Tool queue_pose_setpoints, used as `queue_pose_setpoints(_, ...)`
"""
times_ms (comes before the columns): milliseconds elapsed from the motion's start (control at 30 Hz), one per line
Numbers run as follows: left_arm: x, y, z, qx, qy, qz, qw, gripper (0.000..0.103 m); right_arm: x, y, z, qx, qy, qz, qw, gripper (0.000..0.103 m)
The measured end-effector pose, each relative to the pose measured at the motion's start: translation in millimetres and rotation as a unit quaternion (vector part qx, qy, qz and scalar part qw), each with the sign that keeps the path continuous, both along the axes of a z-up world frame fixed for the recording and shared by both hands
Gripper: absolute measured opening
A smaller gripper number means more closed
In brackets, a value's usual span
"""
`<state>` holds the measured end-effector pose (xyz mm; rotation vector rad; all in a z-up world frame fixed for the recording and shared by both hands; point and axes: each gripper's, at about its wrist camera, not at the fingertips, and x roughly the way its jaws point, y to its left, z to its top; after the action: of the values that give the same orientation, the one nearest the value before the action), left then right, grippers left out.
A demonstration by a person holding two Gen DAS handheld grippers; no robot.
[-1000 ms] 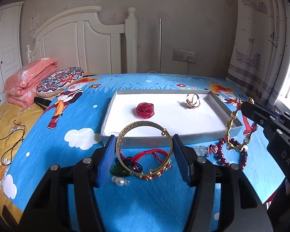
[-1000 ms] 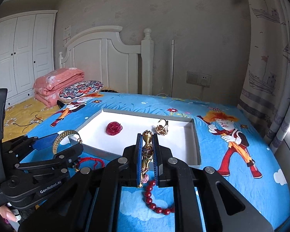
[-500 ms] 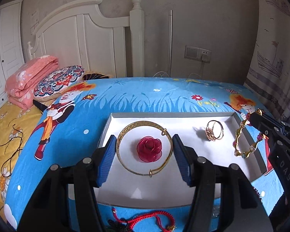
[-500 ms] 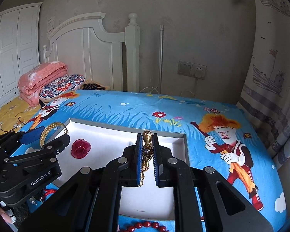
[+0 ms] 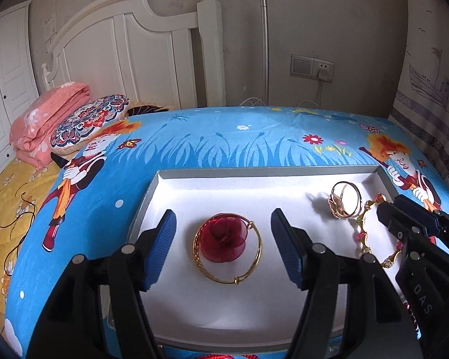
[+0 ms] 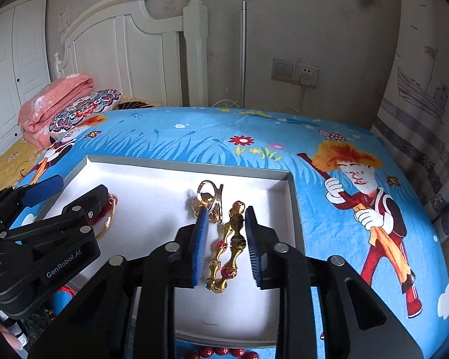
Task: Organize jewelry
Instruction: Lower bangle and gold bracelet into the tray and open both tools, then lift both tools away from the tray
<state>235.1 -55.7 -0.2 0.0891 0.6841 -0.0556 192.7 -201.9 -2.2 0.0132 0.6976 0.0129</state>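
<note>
A bed is covered by a blue cartoon sheet [image 5: 224, 143], with a yellow quilt [image 5: 3, 209] laid at its left. A white headboard [image 5: 128, 48] is set against a grey wall [image 5: 314, 15]. A folded pink blanket [image 5: 45, 119] and a patterned pillow [image 5: 89, 119] are stacked beside it. A socket [image 5: 312, 67] is mounted on the wall, a white wardrobe [image 6: 12, 59] is seen far left, and a ship-print curtain [image 6: 419, 95] is hung at right. Daylight is cast across the bed.
</note>
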Motion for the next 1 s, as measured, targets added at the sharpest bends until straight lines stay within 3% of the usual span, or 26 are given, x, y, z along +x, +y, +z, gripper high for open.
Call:
queue_pose_setpoints(33,-1,1,0,0.000,-0.003,0.002,1.0000,0.078,-1,-1,0,0.001,-0.001,0.000,1.000,0.066)
queue_pose_setpoints(67,-2,2,1,0.000,-0.006,0.005,1.0000,0.078,-2,-2,0,0.001,-0.007,-0.001,1.000,0.068)
queue_pose_setpoints(400,-20,8,8,0.000,-0.017,0.002,0.9999,0.083,-19,0,1,-0.005,-0.012,0.008,1.000,0.068)
queue_pose_setpoints(733,-94,37,8,-0.021,-0.037,0.006,0.9991,0.093,-95,-2,-3,0.006,-0.024,0.024,0.999,0.068)
queue_pose_setpoints(1000,-144,55,-17,-0.021,-0.037,0.005,0.9991,0.095,-135,6,-16,0.000,-0.029,0.036,0.999,0.068)
